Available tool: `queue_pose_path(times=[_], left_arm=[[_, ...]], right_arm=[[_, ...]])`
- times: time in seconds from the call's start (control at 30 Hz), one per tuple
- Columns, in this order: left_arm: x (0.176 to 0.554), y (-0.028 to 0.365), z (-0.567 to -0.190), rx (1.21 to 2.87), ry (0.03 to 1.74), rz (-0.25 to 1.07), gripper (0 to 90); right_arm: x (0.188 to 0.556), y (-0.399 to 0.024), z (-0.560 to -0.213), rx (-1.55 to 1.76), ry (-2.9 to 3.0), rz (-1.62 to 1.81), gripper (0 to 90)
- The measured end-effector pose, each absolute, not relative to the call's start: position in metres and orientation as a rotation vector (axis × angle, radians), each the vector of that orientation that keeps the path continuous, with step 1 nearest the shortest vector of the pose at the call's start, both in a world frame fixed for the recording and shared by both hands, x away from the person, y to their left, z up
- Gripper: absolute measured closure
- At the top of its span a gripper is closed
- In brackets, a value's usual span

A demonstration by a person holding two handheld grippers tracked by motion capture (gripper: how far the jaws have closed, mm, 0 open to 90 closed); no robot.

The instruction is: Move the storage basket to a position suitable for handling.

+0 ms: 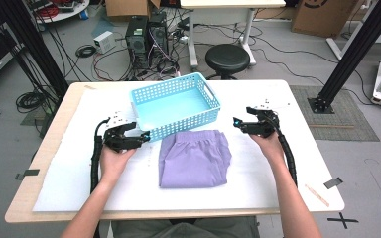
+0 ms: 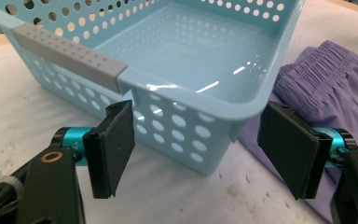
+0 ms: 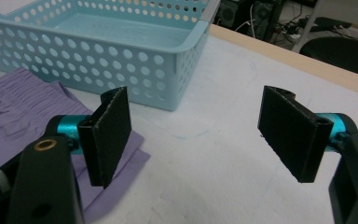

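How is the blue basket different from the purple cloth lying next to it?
The basket is stiff light-blue plastic with rows of holes in its upright walls; the purple cloth is soft, folded and lies flat. The basket sits turned at an angle farther up the table, while the cloth lies nearer the person. The basket is empty and open-topped; the cloth has a gathered waistband. Both rest on the white table cover, right next to each other.

On the surface (image 1: 258, 168), the basket (image 1: 176, 104) sits toward the far side, the folded shorts (image 1: 194, 158) just in front of it — touching its near wall. The left hand-held gripper (image 1: 141, 136) is at the basket's near-left corner; the right hand-held gripper (image 1: 238, 123) lies right of both — apart.
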State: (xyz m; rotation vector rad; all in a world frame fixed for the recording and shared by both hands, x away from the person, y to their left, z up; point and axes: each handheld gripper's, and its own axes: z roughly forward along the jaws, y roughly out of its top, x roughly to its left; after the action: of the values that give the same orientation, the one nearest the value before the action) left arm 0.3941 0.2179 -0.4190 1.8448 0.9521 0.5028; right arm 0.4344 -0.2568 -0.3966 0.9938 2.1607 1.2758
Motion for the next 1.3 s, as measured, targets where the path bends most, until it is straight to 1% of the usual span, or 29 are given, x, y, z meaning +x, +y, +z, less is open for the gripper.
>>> queue_pose_path(times=[0.1, 0.17, 0.33, 0.43, 0.57, 0.77, 1.03, 1.17, 1.2, 1.23, 1.3], left_arm=[[0.398, 0.211, -0.418, 1.874, 0.944, 0.502, 27.5], [0.402, 0.208, -0.422, 1.888, 0.968, 0.514, 27.5], [0.405, 0.210, -0.424, 1.868, 0.967, 0.500, 27.2], [0.406, 0.210, -0.425, 1.866, 0.967, 0.499, 27.2], [0.406, 0.210, -0.425, 1.859, 0.967, 0.494, 27.2], [0.408, 0.212, -0.427, 1.857, 0.964, 0.481, 27.1], [0.410, 0.213, -0.427, 1.848, 0.963, 0.479, 27.3], [0.411, 0.215, -0.427, 1.850, 0.966, 0.489, 27.6], [0.411, 0.215, -0.427, 1.850, 0.966, 0.489, 27.6], [0.412, 0.215, -0.426, 1.864, 0.966, 0.486, 27.6], [0.416, 0.216, -0.420, 1.895, 0.971, 0.485, 27.5]], right_arm=[[0.445, -0.252, -0.397, 0.971, 2.178, 1.290, 26.5], [0.456, -0.247, -0.396, 0.938, 2.216, 1.305, 26.6], [0.472, -0.240, -0.398, 0.901, 2.294, 1.299, 27.4], [0.485, -0.232, -0.405, 0.864, 2.369, 1.295, 34.1], [0.494, -0.222, -0.408, 0.833, 2.405, 1.294, 36.9], [0.509, -0.205, -0.410, 0.805, 2.476, 1.239, 37.4], [0.516, -0.196, -0.415, 0.794, 2.475, 1.221, 43.2], [0.514, -0.195, -0.413, 0.781, 2.457, 1.196, 48.7], [0.514, -0.195, -0.413, 0.781, 2.457, 1.196, 48.7], [0.512, -0.195, -0.412, 0.782, 2.454, 1.184, 51.8], [0.511, -0.194, -0.411, 0.777, 2.455, 1.173, 52.1]])
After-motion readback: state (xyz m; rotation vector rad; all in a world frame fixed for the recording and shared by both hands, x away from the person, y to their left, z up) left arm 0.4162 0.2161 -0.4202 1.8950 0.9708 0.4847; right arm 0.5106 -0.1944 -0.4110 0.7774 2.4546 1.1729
